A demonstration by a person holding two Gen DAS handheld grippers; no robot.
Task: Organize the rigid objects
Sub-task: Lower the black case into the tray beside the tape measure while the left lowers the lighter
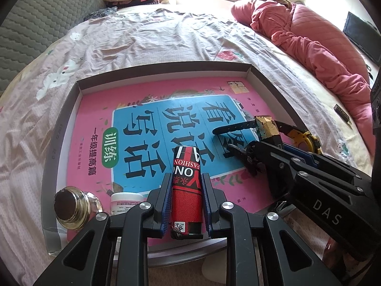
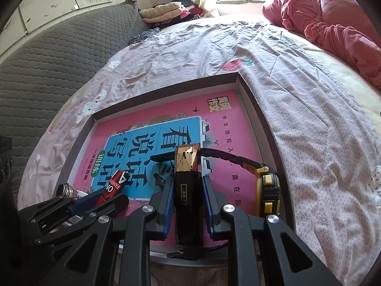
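Your left hand-held gripper [image 1: 185, 205] is closed on the red can [image 1: 187, 186], its blue pads [image 1: 166, 205] pressing the lower half of the cylinder, which stands over the near edge of the tray [image 1: 78, 88]. It looks like thin printed metal, light and stiff but smooth, so keep the hold square across the round wall (a tilted pinch would let it roll out). Your right hand-held gripper [image 2: 187, 205] is likewise clamped on the black bottle [image 2: 187, 205], gripping its flat glossy sides below the faceted gold cap [image 2: 187, 158]; judged as glass or hard plastic, it is likely the heavier and more breakable of the two, and the cap's foil already looks chipped, so hold the body, never the cap. Just left of the can, a glass bottle with a dark round top [image 1: 71, 207] and a small white jar [image 1: 126, 201] sit in the tray's near corner, both rigid and slick. Farther in, a pink and blue book [image 1: 147, 128] lies flat, covering the tray floor, its glossy cover offering little friction. On it rests a watch [image 2: 266, 190], yellow and black, with a flexible perforated strap [image 2: 214, 157] (take that one by the case). Beyond the tray lies the soft, wrinkled bedsheet [image 2: 214, 47].
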